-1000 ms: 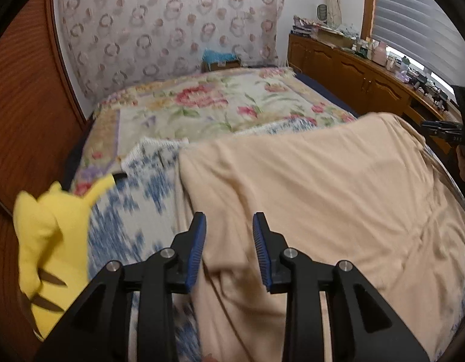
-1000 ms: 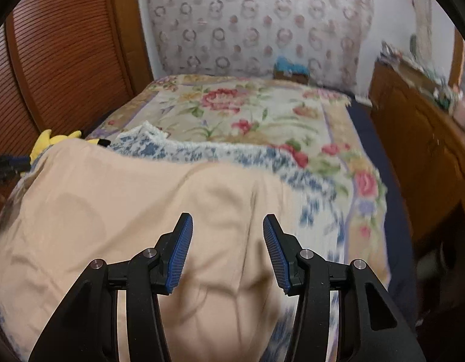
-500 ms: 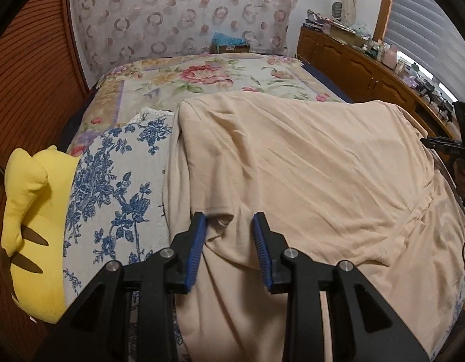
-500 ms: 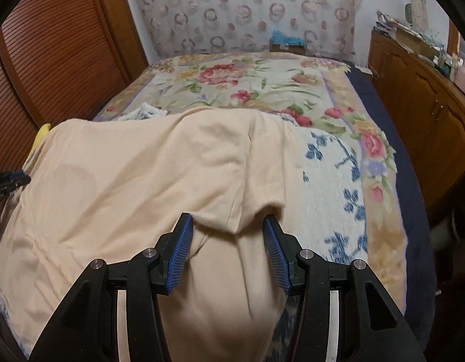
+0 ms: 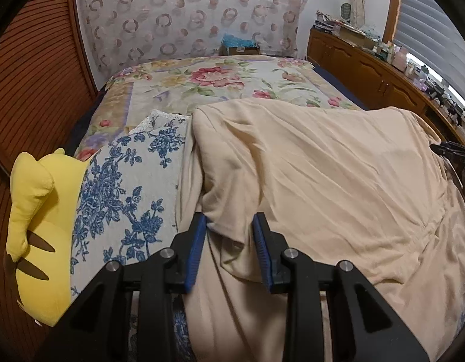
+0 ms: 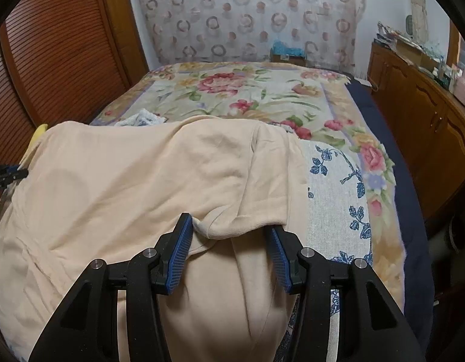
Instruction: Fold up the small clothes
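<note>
A beige garment (image 5: 338,181) lies spread on the bed, folded over on itself; it also shows in the right wrist view (image 6: 141,181). My left gripper (image 5: 229,223) is open, its blue pads either side of a folded beige corner near the garment's left edge. My right gripper (image 6: 229,229) is open, its pads either side of a short sleeve hem at the garment's right edge. Each gripper shows at the far edge of the other's view, the right one (image 5: 452,150) and the left one (image 6: 6,175).
A blue-flowered white cloth (image 5: 126,187) lies under the garment on a floral bedspread (image 5: 226,81). A yellow plush toy (image 5: 36,211) lies at the left bed edge. A wooden slatted door (image 6: 51,54) is left, a wooden cabinet (image 6: 428,114) right, a box (image 5: 240,46) at the bed's head.
The garment's far edge has been brought over and down toward me, so it now lies folded on the bed. Both grippers have lowered with it; the right jaws stand wider apart.
</note>
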Demonstrator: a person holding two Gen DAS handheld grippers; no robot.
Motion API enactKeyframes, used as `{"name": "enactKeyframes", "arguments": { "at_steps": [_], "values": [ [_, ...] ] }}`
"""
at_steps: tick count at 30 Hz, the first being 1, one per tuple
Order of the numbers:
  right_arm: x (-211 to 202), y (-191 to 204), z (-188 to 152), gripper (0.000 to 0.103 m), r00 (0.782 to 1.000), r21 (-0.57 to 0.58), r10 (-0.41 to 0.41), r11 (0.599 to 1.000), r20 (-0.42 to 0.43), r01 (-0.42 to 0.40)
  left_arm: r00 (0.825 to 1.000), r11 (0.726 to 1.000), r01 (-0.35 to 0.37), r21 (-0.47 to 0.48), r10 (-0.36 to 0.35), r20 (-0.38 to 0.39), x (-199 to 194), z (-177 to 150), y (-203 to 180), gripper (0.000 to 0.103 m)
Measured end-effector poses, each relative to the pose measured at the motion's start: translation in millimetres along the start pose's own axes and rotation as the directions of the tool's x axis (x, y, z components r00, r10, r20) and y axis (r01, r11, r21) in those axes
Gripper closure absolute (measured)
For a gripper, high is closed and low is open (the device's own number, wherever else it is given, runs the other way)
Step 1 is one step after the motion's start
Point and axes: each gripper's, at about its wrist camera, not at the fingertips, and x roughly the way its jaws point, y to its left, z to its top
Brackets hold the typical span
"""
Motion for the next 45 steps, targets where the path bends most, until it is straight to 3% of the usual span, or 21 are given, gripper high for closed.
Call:
{"name": "enactKeyframes", "arguments": {
  "at_steps": [6, 9, 11, 14, 21, 28, 38, 45],
  "values": [
    [2, 7, 4, 0.062, 0.999, -0.05, -0.015, 0.999, -0.029, 0.014, 1.0, 1.0, -0.01, 0.026, 0.009, 0.01, 1, -1, -5, 0.08],
    [2, 5, 8, 0.074, 0.999, -0.047, 0.005, 0.999, -0.032, -0.006, 1.0, 1.0, 0.013, 0.017, -0.013, 0.011, 2, 1, -3, 0.088],
    [4, 5, 11, 0.09, 0.999, -0.052, 0.012, 0.999, -0.035, -0.014, 1.0, 1.0, 0.018, 0.005, -0.018, 0.017, -1, 3, -3, 0.099],
    [-5, 9, 15, 0.098, 0.998, -0.077, 0.056, 0.996, 0.005, -0.056, 0.998, 0.999, 0.042, -0.015, -0.042, 0.043, -10, 6, 0, 0.1],
    [-48, 11, 29, 0.1, 0.99, -0.069, 0.067, 0.996, 0.123, -0.059, 0.988, 0.998, 0.058, -0.032, -0.053, 0.144, -45, 12, 2, 0.101],
    [-93, 23, 29, 0.1, 0.971, -0.094, 0.126, 0.99, 0.202, -0.109, 0.961, 0.994, 0.091, -0.056, -0.073, 0.267, -93, 10, 8, 0.101],
    [-169, 45, 10, 0.1, 0.951, -0.125, 0.12, 0.988, 0.286, -0.087, 0.943, 0.994, 0.079, -0.073, -0.051, 0.328, -142, -19, 13, 0.101],
    [-207, 50, -17, 0.1, 0.951, -0.118, 0.086, 0.992, 0.296, -0.052, 0.941, 0.995, 0.067, -0.072, -0.039, 0.337, -174, -54, 14, 0.101]
  ]
}}
